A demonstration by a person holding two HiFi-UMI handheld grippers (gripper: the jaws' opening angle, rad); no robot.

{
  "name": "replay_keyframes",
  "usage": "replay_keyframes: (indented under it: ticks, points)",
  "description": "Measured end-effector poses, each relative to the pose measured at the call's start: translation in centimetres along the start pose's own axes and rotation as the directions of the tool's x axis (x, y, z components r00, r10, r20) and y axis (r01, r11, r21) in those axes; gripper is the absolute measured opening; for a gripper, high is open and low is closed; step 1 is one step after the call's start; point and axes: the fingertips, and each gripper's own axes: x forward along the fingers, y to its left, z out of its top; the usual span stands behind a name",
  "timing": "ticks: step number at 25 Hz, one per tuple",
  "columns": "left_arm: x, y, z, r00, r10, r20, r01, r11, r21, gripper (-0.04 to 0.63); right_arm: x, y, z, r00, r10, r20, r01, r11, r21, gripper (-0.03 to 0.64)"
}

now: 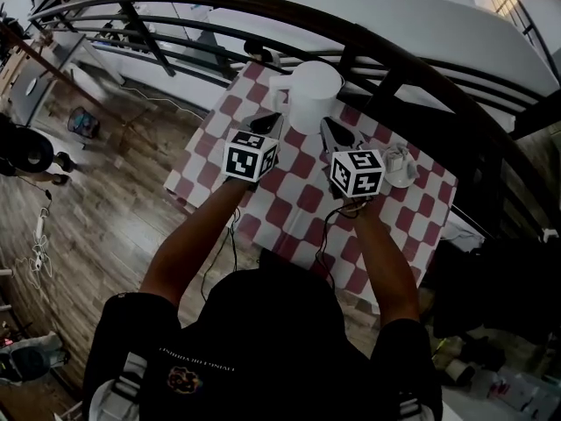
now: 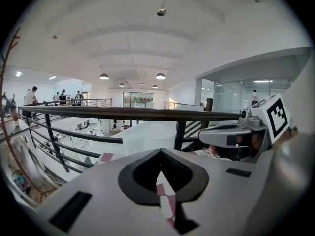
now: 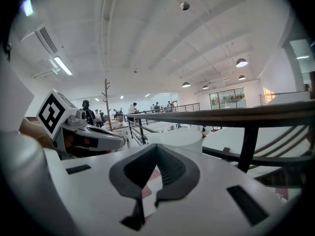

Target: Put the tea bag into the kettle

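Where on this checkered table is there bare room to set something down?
Bare cloth lies left of the left tool, between the forearms at the near edge, and toward the near right corner. Crowded: around the kettle, right tool and small white object.

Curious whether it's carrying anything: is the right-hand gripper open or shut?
Shut and empty: in its own view the right gripper has its jaw tips touching, with only the checked tablecloth showing behind.

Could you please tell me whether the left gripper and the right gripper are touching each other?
Apart. The head view shows the left gripper and the right gripper side by side, with checkered tablecloth plainly visible between them.
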Motion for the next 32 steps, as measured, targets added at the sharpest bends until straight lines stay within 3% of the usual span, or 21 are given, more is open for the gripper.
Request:
replay_keyframes:
  ticks: [8,22,32]
  points:
    - [-3.6,-4.5,-1.0,0.999,-0.034,-0.021,0.036,0.993,0.116,0.0,-5.6,2.9,-0.7,1.0,0.0,0.009,-0.001,0.998,0.063,0.014]
    - [-11.9,-9.4,-6.6,0.985,-0.139,-0.105,0.141,0.99,0.005,0.0,-15.8,9.2,-2.2,0.997,-0.074,0.031,0.067,0.979,0.191,0.014]
    - [-15.9,-11.5,-5.6,0.977,-0.21,-0.05,0.214,0.971,0.11,0.0,-21.1,14.3,-3.0,0.984,-0.158,0.078,0.137,0.965,0.222,0.014]
